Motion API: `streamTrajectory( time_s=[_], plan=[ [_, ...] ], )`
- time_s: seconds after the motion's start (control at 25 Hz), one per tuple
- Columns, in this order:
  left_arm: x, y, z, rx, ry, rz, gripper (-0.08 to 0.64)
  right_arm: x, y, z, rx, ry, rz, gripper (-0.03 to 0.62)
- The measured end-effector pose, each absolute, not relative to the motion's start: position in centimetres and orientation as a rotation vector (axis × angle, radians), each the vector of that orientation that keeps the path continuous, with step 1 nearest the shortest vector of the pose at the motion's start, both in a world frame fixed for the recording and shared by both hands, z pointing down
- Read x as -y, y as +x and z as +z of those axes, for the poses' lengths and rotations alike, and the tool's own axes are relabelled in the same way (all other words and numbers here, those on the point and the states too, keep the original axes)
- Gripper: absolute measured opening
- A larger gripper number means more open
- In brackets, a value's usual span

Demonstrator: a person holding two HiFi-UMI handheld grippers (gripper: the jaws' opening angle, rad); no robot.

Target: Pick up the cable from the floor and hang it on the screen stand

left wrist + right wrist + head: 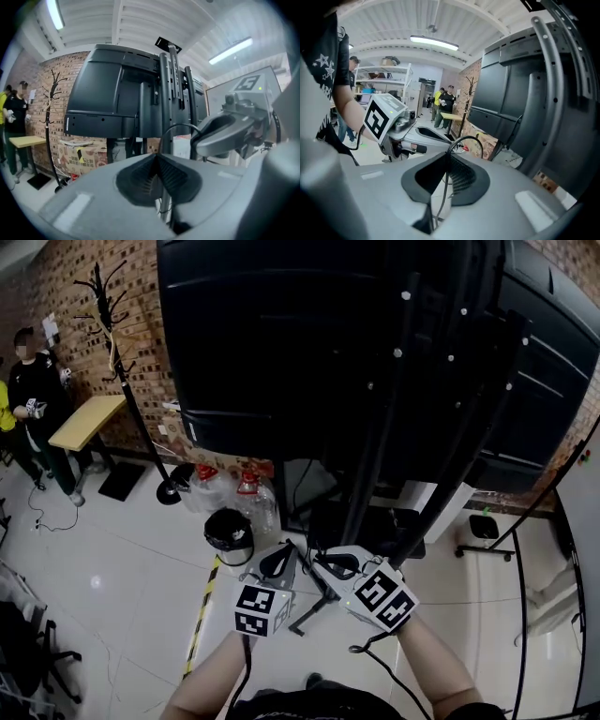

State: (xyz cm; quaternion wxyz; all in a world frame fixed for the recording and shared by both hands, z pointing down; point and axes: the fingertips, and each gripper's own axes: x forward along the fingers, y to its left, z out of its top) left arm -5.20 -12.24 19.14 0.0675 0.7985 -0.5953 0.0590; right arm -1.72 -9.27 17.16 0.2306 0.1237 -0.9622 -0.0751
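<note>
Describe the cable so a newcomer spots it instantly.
Before the big black screen stand, the left gripper and right gripper sit close together. The cable is the thin black loop arching between their shut jaws, slimmer than the stand's posts.

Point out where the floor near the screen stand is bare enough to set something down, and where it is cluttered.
Bare: the white floor tiles left of the yellow-black tape, out to the coat rack's base; a smaller tile patch right of the screen stand's posts. Crowded: the stand's foot, where water bottles and a black bin huddle.
</note>
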Motion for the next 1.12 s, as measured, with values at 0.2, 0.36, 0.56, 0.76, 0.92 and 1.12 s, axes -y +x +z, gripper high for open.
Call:
streamTrajectory(
  time_s=[0.2,0.36,0.56,0.76,0.92,1.12],
  plan=[
    [14.3,-5.3,16.3,1.82,2.381,0.233,0.005,11.6,-1.1,12.4,2.668,0.38,-0.325,0.023],
    [15.8,-4.8,13.1,1.774,2.42,0.206,0.005,13.7,-1.4,9.4,2.69,0.463,-0.363,0.023],
    [17.5,-4.0,8.3,1.648,2.551,0.175,0.004,14.5,-2.9,7.0,2.613,0.389,-0.421,0.023],
    [19.9,-5.7,5.2,1.628,2.624,0.176,0.004,16.2,-3.1,4.2,2.464,0.417,-0.558,0.023],
    [22.0,-5.5,2.0,1.602,2.703,0.116,0.004,18.5,-2.4,0.4,2.508,0.567,-0.585,0.025],
    [23.6,-4.8,-1.5,1.565,2.781,0.073,0.005,20.1,-2.1,-4.3,2.523,0.705,-0.672,0.025]
  ],
)
